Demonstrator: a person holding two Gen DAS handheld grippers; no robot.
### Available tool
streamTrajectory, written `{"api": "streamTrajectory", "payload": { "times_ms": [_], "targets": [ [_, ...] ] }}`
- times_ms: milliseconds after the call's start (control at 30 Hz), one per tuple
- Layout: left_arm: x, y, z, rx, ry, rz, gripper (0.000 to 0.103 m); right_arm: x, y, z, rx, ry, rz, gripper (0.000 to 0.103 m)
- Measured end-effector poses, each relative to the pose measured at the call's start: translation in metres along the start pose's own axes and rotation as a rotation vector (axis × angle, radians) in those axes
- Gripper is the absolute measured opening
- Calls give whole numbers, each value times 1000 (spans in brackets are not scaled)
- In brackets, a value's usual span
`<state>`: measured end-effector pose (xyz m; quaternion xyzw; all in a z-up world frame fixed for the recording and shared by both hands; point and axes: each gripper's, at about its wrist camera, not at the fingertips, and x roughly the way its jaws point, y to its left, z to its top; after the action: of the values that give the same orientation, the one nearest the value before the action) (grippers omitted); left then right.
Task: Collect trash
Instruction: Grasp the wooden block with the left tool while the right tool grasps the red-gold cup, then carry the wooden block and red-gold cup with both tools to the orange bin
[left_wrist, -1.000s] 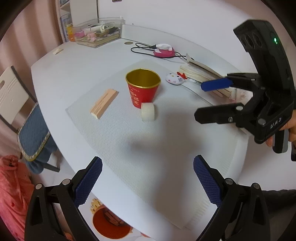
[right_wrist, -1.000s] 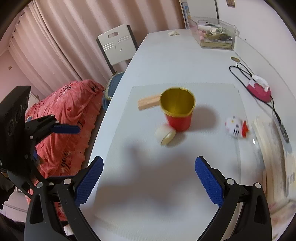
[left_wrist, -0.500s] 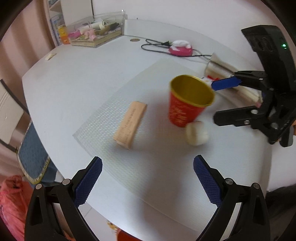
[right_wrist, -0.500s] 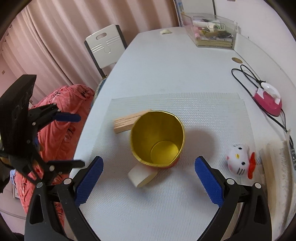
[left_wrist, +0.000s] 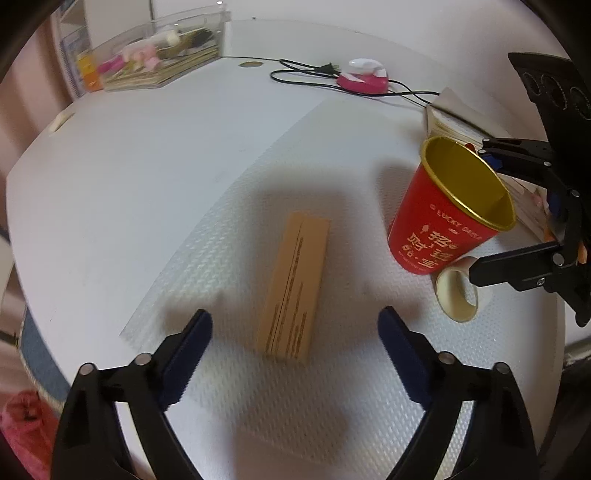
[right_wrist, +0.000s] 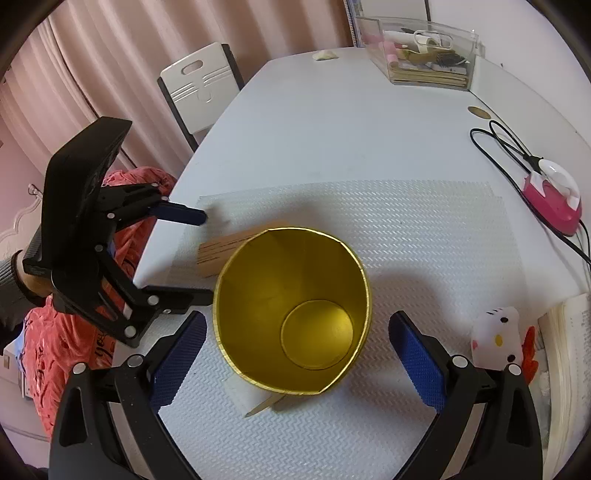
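A tan cardboard box (left_wrist: 293, 284) lies flat on the white textured mat (left_wrist: 221, 240). My left gripper (left_wrist: 295, 328) points down over its near end, one finger on each side. The jaws are closing and the pads stand clear of the box. To the right stands a red paper cup (left_wrist: 454, 218) with a gold inside (right_wrist: 295, 317). A roll of tape (left_wrist: 458, 295) leans by its base. My right gripper (right_wrist: 297, 325) is open and straddles the cup without pressing it. The cup hides most of the tape in the right wrist view.
A clear organiser box (left_wrist: 155, 51) sits at the table's far end. A pink device (left_wrist: 364, 79) with a black cable, a white cat toy (right_wrist: 498, 336) and stacked books (right_wrist: 569, 350) lie to the right. Beyond the table's left edge are a white chair (right_wrist: 199, 88) and red cloth (right_wrist: 74, 332).
My left gripper has swung left and come down until its fingers flank the tan box, and its jaws have narrowed a little. My right gripper has dropped over the cup.
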<state>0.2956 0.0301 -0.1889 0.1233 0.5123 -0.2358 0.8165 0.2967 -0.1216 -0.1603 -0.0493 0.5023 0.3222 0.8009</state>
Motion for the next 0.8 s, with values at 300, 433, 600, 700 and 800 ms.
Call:
{"api": "streamTrajectory", "payload": {
  "times_ms": [300,433,600,700,800],
  "targets": [
    [6,6,5,28,-22,-1,64,10,-3,-5,-2,27,9,68],
    [3,12,5,28,-25,2,37,10,-3,-5,-15,23,9,60],
    [2,5,3,67,-16,-12,29,10,-1,-3,-46,20,10,57],
    [-2,2,0,66,-20,-16,29,5,-2,-3,-51,0,21,57],
    [-9,-2,-3,58,-27,-10,29,-3,-2,-1,-55,-22,23,56]
  ]
}}
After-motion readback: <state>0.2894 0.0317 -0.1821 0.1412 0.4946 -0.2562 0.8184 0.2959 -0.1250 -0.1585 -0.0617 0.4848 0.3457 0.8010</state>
